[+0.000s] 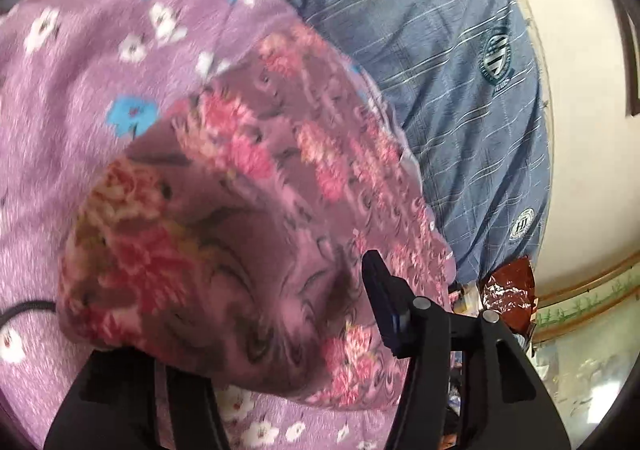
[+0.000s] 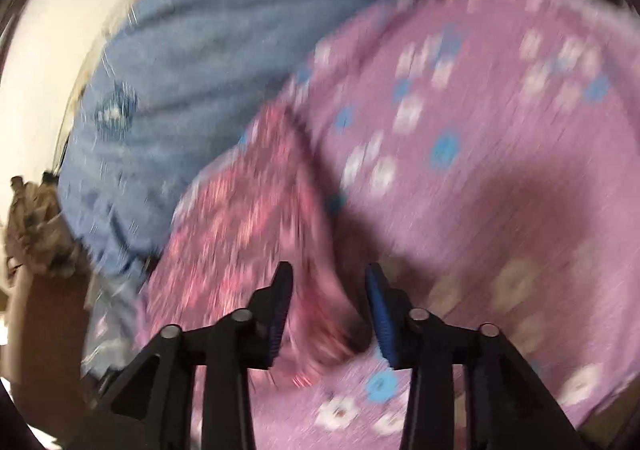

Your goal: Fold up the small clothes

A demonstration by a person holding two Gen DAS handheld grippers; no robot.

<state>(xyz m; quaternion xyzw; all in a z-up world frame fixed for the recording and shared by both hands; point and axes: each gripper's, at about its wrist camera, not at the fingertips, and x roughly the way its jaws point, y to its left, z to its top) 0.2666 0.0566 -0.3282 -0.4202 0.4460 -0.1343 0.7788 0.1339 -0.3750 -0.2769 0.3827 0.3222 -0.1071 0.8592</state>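
Your left gripper is half buried: the pink floral garment drapes over its left finger and bulges up between the jaws, so only the right finger, with its blue pad, shows. Whether it is clamped on the cloth you cannot tell from this view. The garment lies on the purple sheet printed with white and blue flowers, and a blue striped cloth spreads beyond it toward the pale wall. A brown foil wrapper sits at the cloth's edge. Your right gripper has its jaws spread apart, with a raised fold of the garment standing between them; the view is heavily blurred, so contact is unclear.
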